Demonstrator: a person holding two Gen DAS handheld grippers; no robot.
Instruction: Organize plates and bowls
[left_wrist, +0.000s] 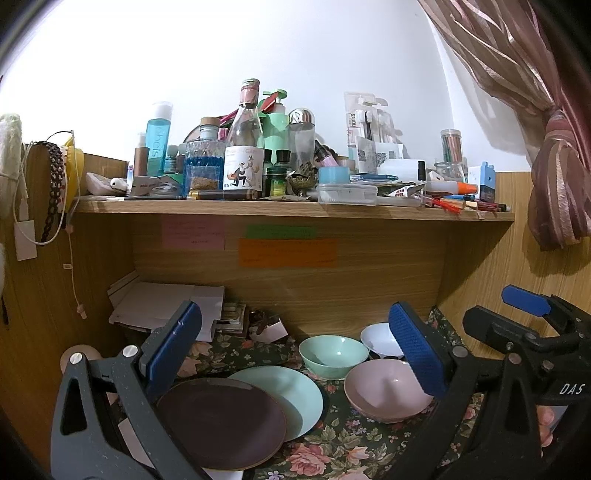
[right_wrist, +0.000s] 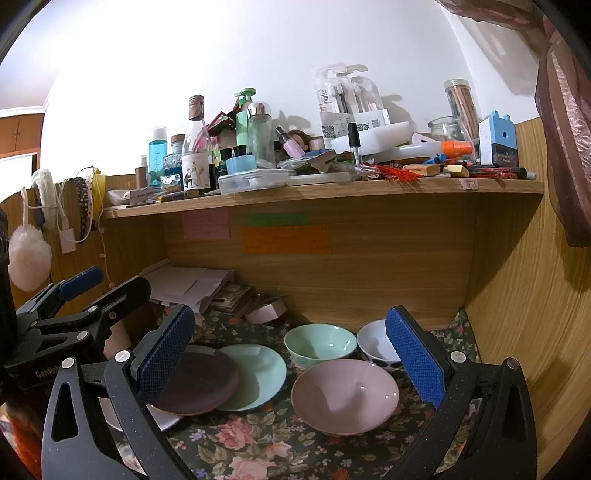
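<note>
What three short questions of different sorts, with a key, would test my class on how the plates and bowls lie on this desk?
1. True or false: the dark purple plate lies partly on top of the mint plate.
2. Which bowl sits nearest the cameras? A) the mint bowl B) the pink bowl C) the white bowl
3. Fill in: the left gripper and the right gripper both have their jaws ____ and hold nothing.

Key: 1 true; 2 B; 3 open.
</note>
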